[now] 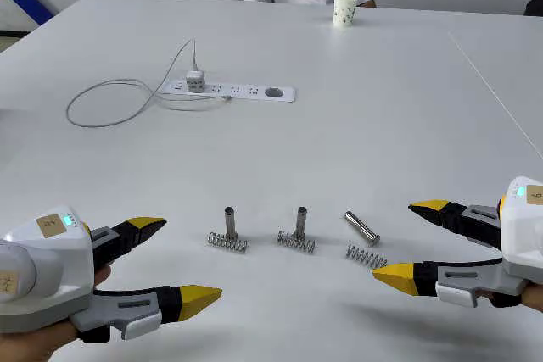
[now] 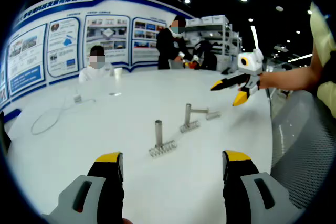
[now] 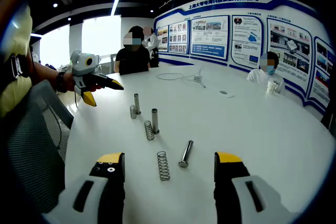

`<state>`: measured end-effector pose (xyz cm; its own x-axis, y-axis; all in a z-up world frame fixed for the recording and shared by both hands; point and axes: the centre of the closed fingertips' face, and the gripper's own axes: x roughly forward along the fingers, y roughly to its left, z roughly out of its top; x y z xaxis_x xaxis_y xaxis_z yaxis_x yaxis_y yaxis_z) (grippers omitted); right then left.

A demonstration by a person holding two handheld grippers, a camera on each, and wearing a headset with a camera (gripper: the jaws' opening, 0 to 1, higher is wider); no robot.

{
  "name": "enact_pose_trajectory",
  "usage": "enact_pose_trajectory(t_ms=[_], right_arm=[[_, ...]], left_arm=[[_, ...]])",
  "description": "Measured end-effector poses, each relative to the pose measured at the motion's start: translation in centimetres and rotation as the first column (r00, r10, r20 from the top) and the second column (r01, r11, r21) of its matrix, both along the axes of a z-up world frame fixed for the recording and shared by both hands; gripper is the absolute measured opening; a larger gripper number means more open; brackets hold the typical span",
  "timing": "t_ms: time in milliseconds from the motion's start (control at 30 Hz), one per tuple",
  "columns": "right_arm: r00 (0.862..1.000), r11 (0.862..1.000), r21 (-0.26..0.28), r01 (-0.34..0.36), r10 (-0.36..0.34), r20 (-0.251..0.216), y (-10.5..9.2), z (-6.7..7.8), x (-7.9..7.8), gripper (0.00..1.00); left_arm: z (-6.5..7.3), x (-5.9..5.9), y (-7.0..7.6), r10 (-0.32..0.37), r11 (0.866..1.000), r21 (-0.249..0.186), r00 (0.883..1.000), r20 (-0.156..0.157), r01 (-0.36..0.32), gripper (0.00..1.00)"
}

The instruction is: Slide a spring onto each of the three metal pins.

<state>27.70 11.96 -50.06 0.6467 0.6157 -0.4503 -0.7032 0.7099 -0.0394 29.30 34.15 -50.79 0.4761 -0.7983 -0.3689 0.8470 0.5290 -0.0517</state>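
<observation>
Metal pin [image 1: 361,227], flat, near right claw [image 1: 394,240]

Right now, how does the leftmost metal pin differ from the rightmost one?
The leftmost pin stands upright; the rightmost pin lies on its side. The leftmost pin's spring lies at its foot; the rightmost pin's spring lies alongside it, apart. Both are bare silver metal, no spring on yet.
</observation>
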Motion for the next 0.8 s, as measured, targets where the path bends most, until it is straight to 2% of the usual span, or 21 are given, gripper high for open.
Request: enact_pose_trajectory(t_ms=[800], right_arm=[[1.0,1.0,-0.031,0.001,-0.002,-0.024,-0.48,-0.67,-0.19,0.7]], left_arm=[[-0.4,-0.22,-0.12,-0.004,1.0,-0.009,1.0,-0.009,0.004,0.79]])
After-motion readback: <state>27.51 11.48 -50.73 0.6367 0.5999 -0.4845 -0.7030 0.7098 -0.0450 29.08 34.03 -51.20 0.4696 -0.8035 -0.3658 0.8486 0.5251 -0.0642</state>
